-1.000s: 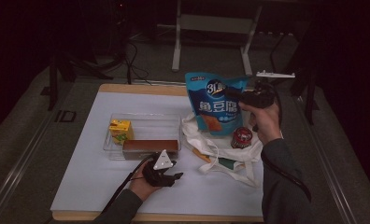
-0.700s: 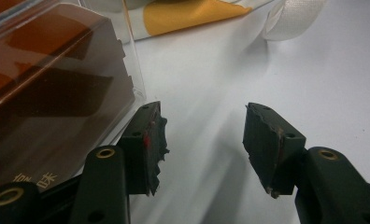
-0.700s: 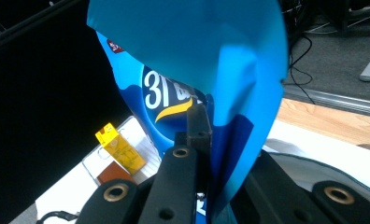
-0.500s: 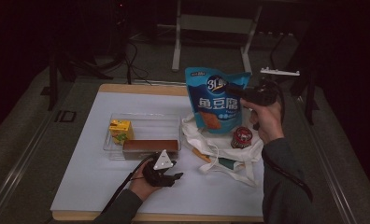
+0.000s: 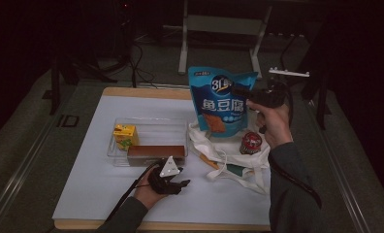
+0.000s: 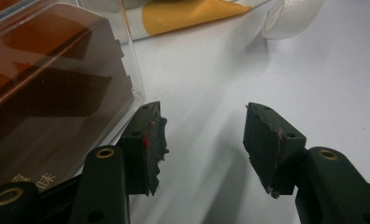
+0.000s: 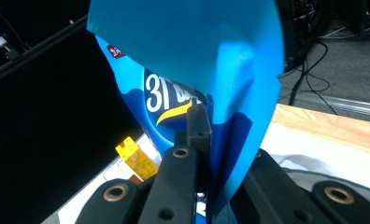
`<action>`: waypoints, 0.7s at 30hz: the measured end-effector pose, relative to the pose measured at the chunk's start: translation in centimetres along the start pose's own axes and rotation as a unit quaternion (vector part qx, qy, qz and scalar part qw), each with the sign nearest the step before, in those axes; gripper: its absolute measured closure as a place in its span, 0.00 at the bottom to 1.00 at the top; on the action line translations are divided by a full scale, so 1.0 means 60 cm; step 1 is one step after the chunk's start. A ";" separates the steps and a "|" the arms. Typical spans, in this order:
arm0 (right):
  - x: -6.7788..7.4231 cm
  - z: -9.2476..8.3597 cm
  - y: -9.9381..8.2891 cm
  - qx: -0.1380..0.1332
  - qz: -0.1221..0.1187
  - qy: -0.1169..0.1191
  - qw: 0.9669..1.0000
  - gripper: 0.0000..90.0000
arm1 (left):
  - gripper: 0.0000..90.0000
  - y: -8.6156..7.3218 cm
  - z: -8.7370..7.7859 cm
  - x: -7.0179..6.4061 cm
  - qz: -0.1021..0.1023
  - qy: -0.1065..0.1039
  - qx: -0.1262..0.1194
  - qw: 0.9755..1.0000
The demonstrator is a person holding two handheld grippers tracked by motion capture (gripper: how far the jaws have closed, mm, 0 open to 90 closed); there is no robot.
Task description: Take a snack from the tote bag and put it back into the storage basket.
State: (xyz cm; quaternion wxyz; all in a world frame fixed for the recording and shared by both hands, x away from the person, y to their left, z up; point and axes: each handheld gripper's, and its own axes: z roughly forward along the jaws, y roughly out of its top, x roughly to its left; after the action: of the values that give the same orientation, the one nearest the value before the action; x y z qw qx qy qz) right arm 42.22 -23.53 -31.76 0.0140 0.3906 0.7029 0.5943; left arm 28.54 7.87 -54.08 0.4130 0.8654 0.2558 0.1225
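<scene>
At the bottom centre of the high view, the left gripper (image 5: 180, 183), a black two-jaw tool with a grey three-cornered plate on top, lies low on the white tabletop (image 5: 98, 194) in the person's hand. In the left gripper view its jaws stand partly apart with only bare table between them, gripping nothing. The tip of one jaw sits just beside the corner of the clear plastic rectangular tray (image 6: 131, 84) at the left of that frame. In the high view this tray (image 5: 151, 127) lies left of centre and holds a long brown box (image 5: 156, 151) along its near side and a small yellow drink carton (image 5: 124, 136) at its left end. Right of the tray, in the lower middle of the frame, a white cloth tote bag with an orange patch (image 5: 238, 172) lies crumpled on the table, and a small round jar with a red lid (image 5: 251, 142) rests on it. Farther back, right of centre, the right gripper (image 5: 241, 91) is raised above the table, its jaws clamped tight on the right edge of a blue foil snack pouch with white lettering (image 5: 219, 102). The pouch hangs upright in the air over the tote bag. In the right gripper view the pouch (image 7: 197, 56) rises from between the closed jaws and covers the middle of the frame.
</scene>
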 end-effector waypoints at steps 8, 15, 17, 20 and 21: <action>0.013 0.006 0.011 -0.005 0.000 0.010 1.000 1.00 | 0.52 0.000 0.000 0.000 -0.002 0.000 -0.001 1.000; 0.024 0.014 0.019 -0.009 -0.001 0.017 1.000 1.00 | 0.52 0.000 0.000 0.000 -0.001 -0.001 -0.001 1.000; 0.027 0.017 0.020 -0.010 0.001 0.020 1.000 1.00 | 0.52 0.000 0.000 0.000 -0.003 -0.001 -0.002 1.000; 0.030 0.023 0.020 -0.012 0.004 0.024 1.000 1.00 | 0.52 0.000 0.000 0.000 -0.003 -0.001 -0.002 1.000; 0.031 0.025 0.020 -0.012 0.004 0.025 1.000 1.00 | 0.52 0.000 0.000 0.000 -0.003 -0.001 -0.002 1.000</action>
State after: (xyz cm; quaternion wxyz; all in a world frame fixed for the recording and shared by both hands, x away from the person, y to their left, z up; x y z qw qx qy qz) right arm 42.28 -21.25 -30.34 -0.0014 0.3783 0.6943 0.6122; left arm 28.54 7.88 -54.09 0.4152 0.8641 0.2575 0.1209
